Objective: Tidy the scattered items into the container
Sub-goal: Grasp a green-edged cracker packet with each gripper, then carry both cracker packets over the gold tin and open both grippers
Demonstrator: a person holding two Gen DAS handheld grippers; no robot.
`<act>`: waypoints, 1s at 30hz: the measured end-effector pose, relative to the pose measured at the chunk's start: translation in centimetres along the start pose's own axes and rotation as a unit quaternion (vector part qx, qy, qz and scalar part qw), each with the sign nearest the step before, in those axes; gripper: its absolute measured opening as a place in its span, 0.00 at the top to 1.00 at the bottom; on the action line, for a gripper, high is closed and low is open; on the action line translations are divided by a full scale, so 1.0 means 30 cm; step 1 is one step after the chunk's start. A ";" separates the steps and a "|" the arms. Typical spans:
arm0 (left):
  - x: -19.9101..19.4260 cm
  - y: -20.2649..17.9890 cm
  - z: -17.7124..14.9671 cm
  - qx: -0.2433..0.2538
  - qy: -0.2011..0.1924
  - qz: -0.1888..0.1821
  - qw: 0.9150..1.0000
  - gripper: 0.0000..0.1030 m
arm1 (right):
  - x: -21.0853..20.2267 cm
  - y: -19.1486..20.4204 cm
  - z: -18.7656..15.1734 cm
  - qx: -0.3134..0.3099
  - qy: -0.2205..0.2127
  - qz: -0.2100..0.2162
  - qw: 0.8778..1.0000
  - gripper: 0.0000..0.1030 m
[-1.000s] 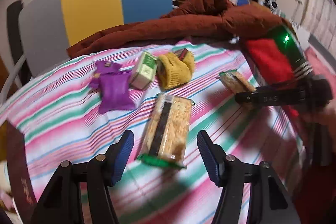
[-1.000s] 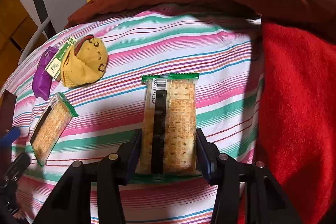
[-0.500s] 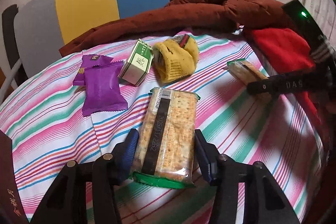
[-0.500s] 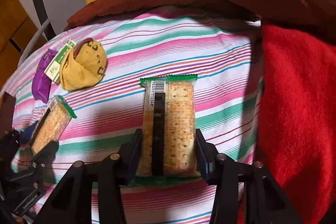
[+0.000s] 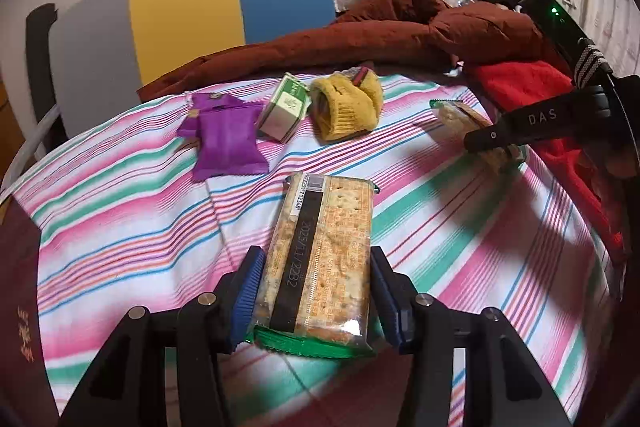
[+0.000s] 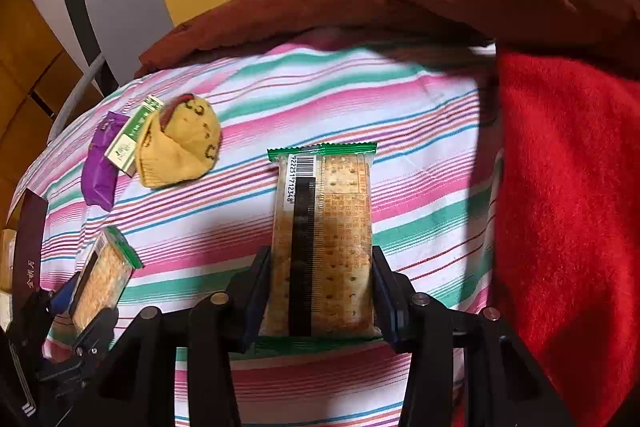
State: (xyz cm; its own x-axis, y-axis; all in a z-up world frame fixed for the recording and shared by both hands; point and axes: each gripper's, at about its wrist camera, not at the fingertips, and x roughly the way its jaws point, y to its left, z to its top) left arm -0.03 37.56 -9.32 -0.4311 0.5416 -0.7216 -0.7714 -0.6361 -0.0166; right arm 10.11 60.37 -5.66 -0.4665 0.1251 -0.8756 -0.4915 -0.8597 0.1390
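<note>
On the striped sheet (image 5: 132, 227), each of the two tongs has a packet of crackers clamped between its pads. The left tongs (image 5: 318, 301) grip one cracker packet (image 5: 320, 259) by its long sides near the green end seal, the blue pads pressed against the wrapper (the printed date strip runs down its middle). The right tongs (image 6: 320, 291) hold the second cracker packet (image 6: 324, 243) the same way, barcode end pointing away from the camera, pads tight on both sides.

From the left view, the right tongs show as a dark arm at the right edge with their packet half hidden behind it. From the right view, the left tongs sit at the lower left with their packet between the blue pads.

Farther back on the sheet lies a small cluster: a purple pouch (image 5: 226, 139), a green and white carton (image 5: 284, 107) just beside it, and a yellow sock (image 5: 346, 107) rolled up and touching the carton. Behind them a brown jacket (image 5: 360, 35) is heaped across the far edge, and a red blanket (image 6: 568, 207) covers the right side. A chair back (image 5: 192, 11) in grey, yellow and blue stands beyond the jacket. A dark maroon box edge (image 5: 20, 299) shows at the far left; whether it is the container I cannot tell.
</note>
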 end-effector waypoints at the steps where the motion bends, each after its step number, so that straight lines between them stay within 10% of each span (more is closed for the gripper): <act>1: -0.009 0.005 -0.007 -0.006 -0.002 -0.001 1.000 0.49 | -0.016 0.005 -0.005 -0.002 -0.007 0.001 1.000 0.54; 13: -0.092 0.089 -0.093 -0.078 -0.006 -0.015 0.997 0.50 | -0.024 0.194 0.075 -0.085 -0.092 -0.010 0.992 0.55; 30: -0.309 0.219 -0.144 -0.124 -0.033 -0.015 0.992 0.52 | -0.010 0.420 0.062 -0.129 -0.087 0.040 0.987 0.54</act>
State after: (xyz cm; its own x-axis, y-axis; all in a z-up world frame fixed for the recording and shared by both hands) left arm 0.92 25.99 -5.73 -0.4452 0.5922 -0.6717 -0.6498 -0.7297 -0.2128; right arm 2.69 50.41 -2.77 -0.6263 0.1148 -0.7711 -0.2539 -0.9652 0.0625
